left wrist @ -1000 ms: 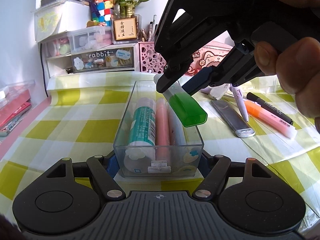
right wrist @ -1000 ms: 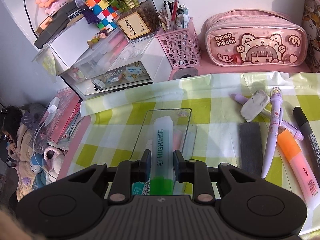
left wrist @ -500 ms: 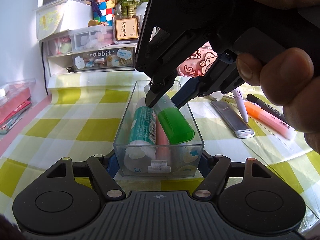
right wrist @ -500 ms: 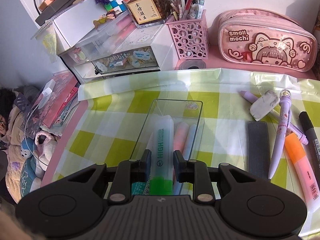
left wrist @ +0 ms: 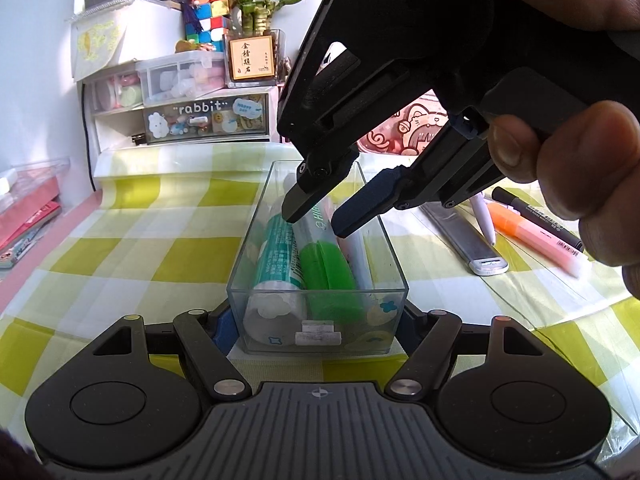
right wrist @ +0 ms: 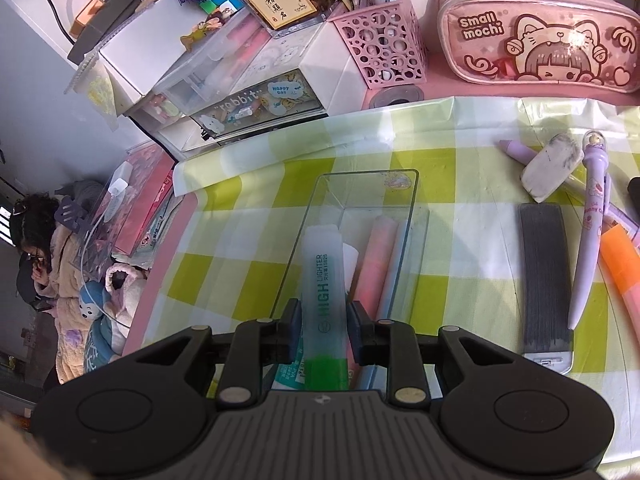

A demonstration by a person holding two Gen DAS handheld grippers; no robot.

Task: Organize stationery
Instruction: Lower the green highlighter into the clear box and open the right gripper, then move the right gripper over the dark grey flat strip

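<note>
Here the right gripper (left wrist: pixel 316 214) is down inside the clear box (left wrist: pixel 394 248), with the green highlighter (left wrist: pixel 324 264) between its fingers. Its jaws are opening; in the right wrist view the pads sit just beside the highlighter barrel (right wrist: pixel 322 300) with no clear squeeze, and in the left view the fingertips stand apart over it. The highlighter lies lengthwise in the box, green cap toward the near end wall, between a teal-label tube (left wrist: pixel 276 256) on its left and a white pen (left wrist: pixel 358 256) on its right. A pink highlighter (right wrist: pixel 376 256) also lies in the box beside it.

The left gripper (left wrist: pixel 318 320) is clamped on the near end of the box, one finger on each side wall, holding it on the checked cloth (left wrist: pixel 132 256). The box sits mid-cloth, long axis running toward the far edge.

Loose items lie toward the right edge of the cloth: a grey flat case (right wrist: pixel 544 280), a lilac pen (right wrist: pixel 588 232), an eraser (right wrist: pixel 552 166), an orange highlighter (right wrist: pixel 622 264) and a black marker (left wrist: pixel 536 216). The eraser rests on a purple pen (right wrist: pixel 516 148).

Past the far edge stand a pink pencil case (right wrist: pixel 536 32), a pink pen cup (right wrist: pixel 384 48) and a drawer unit (left wrist: pixel 204 112).

A hand (left wrist: pixel 572 128) grips the right gripper's handle.
</note>
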